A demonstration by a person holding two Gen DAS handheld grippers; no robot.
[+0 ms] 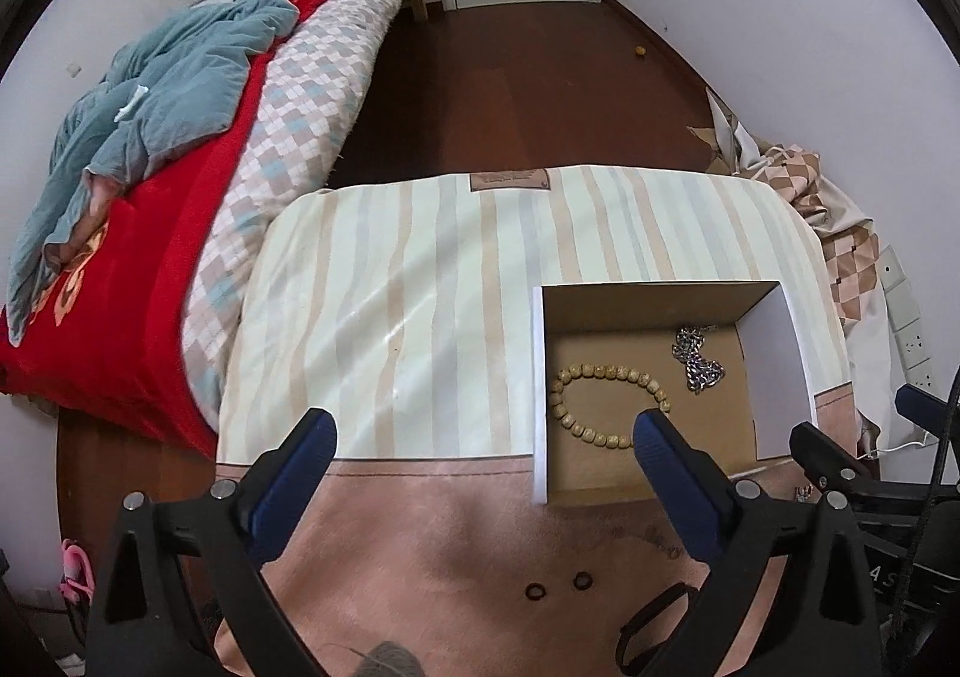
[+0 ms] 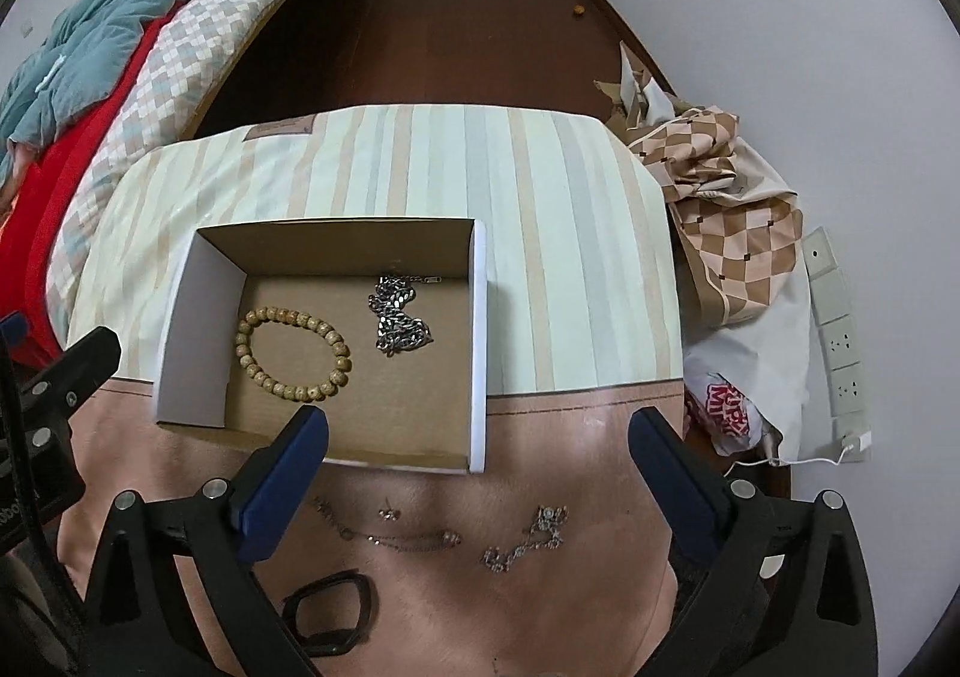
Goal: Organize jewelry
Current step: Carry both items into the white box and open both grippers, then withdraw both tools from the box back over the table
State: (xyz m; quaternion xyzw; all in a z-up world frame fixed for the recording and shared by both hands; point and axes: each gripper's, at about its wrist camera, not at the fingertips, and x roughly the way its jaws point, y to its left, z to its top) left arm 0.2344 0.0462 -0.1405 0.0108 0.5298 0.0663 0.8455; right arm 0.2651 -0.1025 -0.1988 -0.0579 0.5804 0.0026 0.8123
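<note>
An open cardboard box stands on the cloth-covered table. Inside lie a wooden bead bracelet and a silver chain. In front of the box on the pink cloth lie a thin chain, a small earring, a sparkly chain and a black bangle. Two small dark rings lie near my left gripper. My left gripper is open and empty, left of the box. My right gripper is open and empty above the loose chains.
A bed with red, checked and blue-grey bedding stands to the left. A checked cloth and a bag lie right of the table by wall sockets. Dark wooden floor runs to a white door behind.
</note>
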